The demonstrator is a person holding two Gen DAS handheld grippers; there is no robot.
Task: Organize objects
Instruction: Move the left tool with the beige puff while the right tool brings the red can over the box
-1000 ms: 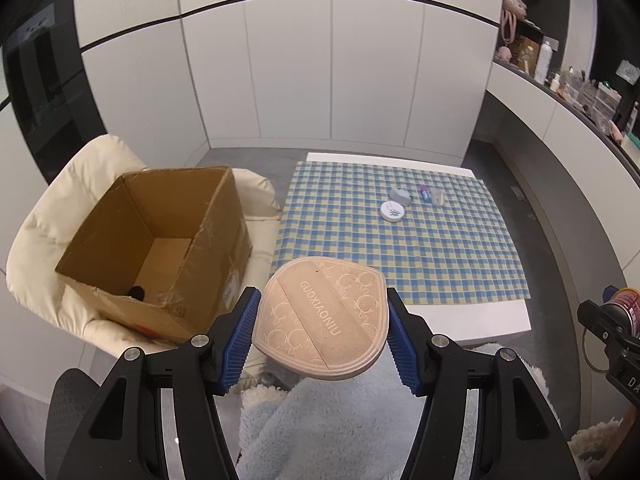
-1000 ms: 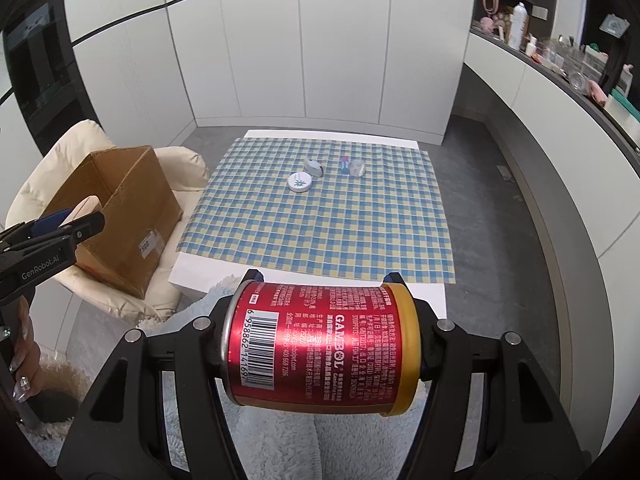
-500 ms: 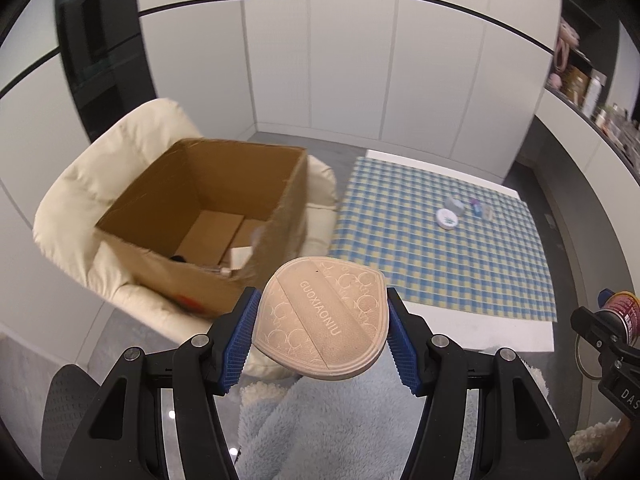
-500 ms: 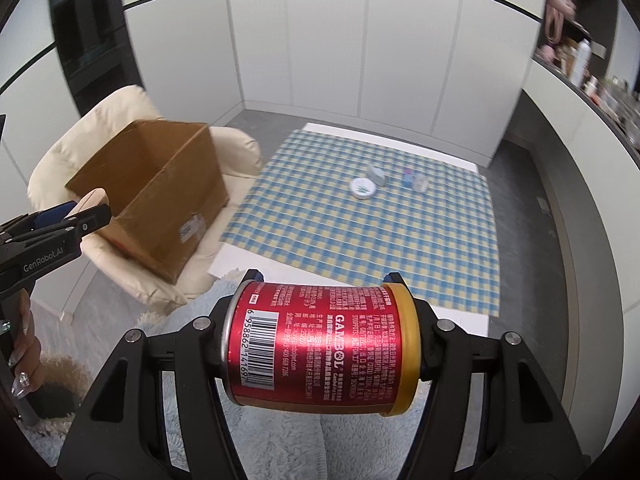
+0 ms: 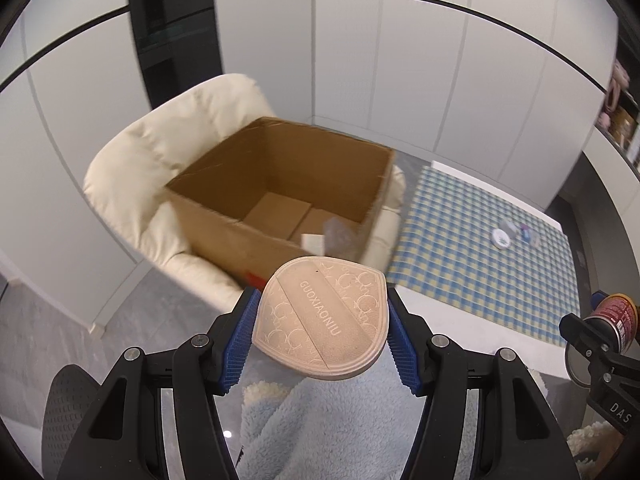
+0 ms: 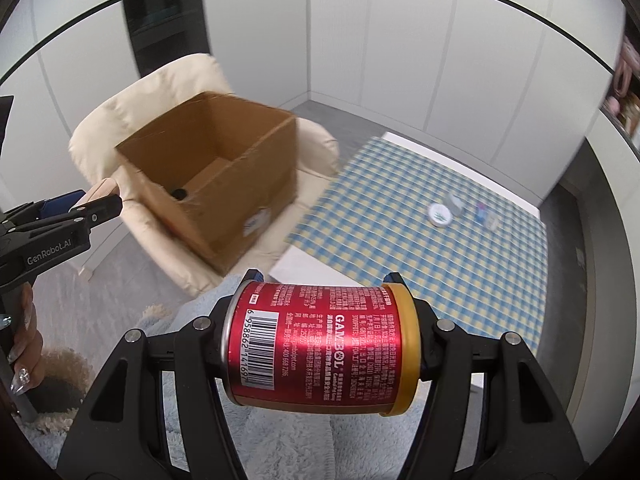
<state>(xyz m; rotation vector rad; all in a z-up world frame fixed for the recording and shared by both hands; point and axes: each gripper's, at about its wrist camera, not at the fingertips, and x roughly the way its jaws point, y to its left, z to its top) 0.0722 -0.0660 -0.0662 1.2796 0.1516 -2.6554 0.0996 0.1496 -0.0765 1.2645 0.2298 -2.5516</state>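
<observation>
White cabinet panels wrap the room behind a cream armchair (image 5: 160, 168), and on its seat sits an open cardboard box (image 5: 280, 200). To the right of the chair stands a low white table (image 5: 460, 316) covered by a blue-and-yellow checked cloth (image 5: 480, 248).

Your left gripper (image 5: 322, 336) has its blue pads pressed against the two sides of a flat, pinkish powder puff (image 5: 324, 324) stamped with lettering; the fingers stand partly apart, as wide as the puff. It hangs in the air in front of the box's near wall, above a pale blue fleecy fabric (image 5: 340, 432).

Your right gripper (image 6: 320, 344) clamps a red can (image 6: 320, 344) lying sideways, one finger on each end, barcode facing the camera. It floats off the table's near left corner, in front of the chair, clear of the box.

Inside the box, a small white item and something clear and crinkly lie against the right-hand wall in the left wrist view; in the right wrist view a small black item lies on its floor.

Toward the far right corner of the cloth, a small round white tin (image 6: 440, 215) sits just beside a grey jar (image 6: 456, 202), with two tiny bottles (image 6: 486, 216) near them; they are too blurred to tell more.

In the right wrist view your left hand (image 6: 24, 344) grips its handle at the left edge.
</observation>
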